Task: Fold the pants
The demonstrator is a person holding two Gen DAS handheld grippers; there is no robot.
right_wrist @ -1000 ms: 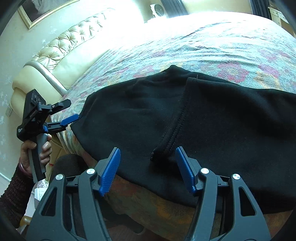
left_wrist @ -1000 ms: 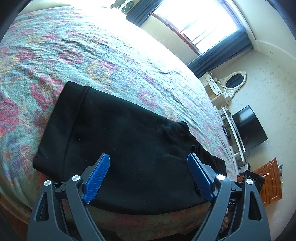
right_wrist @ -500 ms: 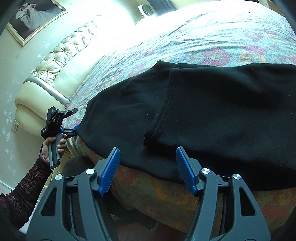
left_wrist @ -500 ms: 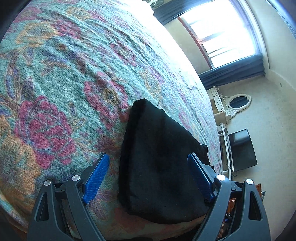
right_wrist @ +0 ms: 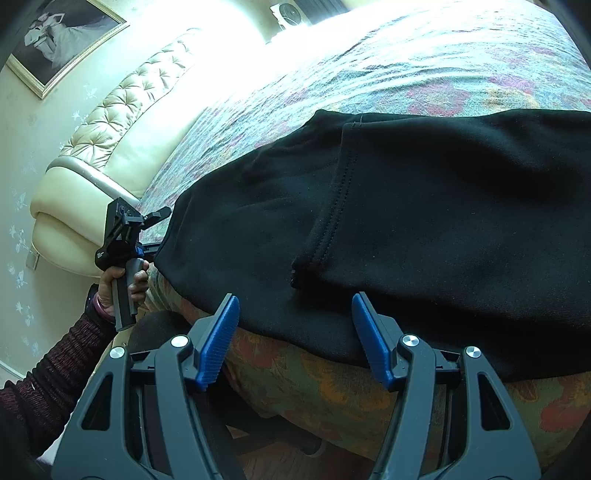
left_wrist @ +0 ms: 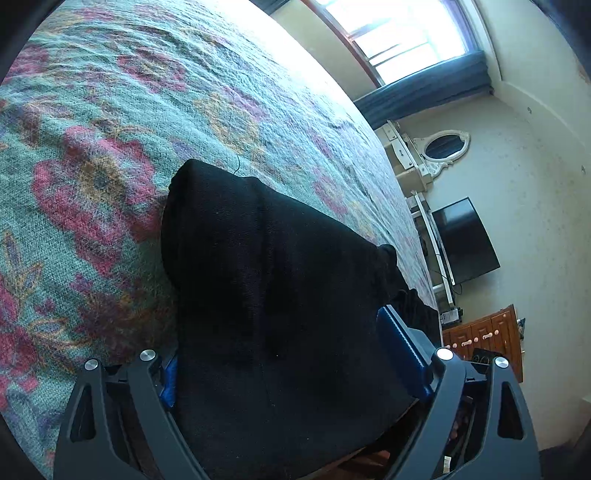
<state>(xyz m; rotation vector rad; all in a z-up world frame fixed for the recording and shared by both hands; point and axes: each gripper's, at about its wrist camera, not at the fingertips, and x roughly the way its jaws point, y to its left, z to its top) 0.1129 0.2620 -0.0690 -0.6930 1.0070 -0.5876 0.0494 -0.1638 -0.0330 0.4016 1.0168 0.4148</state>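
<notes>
The black pants [right_wrist: 424, 206] lie partly folded on the floral bedspread [right_wrist: 424, 62], near the bed's front edge. In the left wrist view the pants [left_wrist: 266, 280] fill the space between the blue pads of my left gripper [left_wrist: 284, 354], whose jaws are open around the left end of the cloth. The right wrist view shows the left gripper [right_wrist: 147, 232] at the pants' left edge. My right gripper [right_wrist: 295, 332] is open and empty, just off the front edge of the pants, below a stitched hem [right_wrist: 332, 206].
A cream tufted headboard [right_wrist: 122, 122] stands at the left of the bed. A window [left_wrist: 402, 33], white dresser with oval mirror [left_wrist: 439, 147], a television [left_wrist: 465, 243] and a wooden cabinet [left_wrist: 484, 339] lie beyond the bed's far side.
My left gripper has swung to the pants' left end and pushed forward so the cloth sits between its pads. My right gripper has drawn back slightly from the front edge.
</notes>
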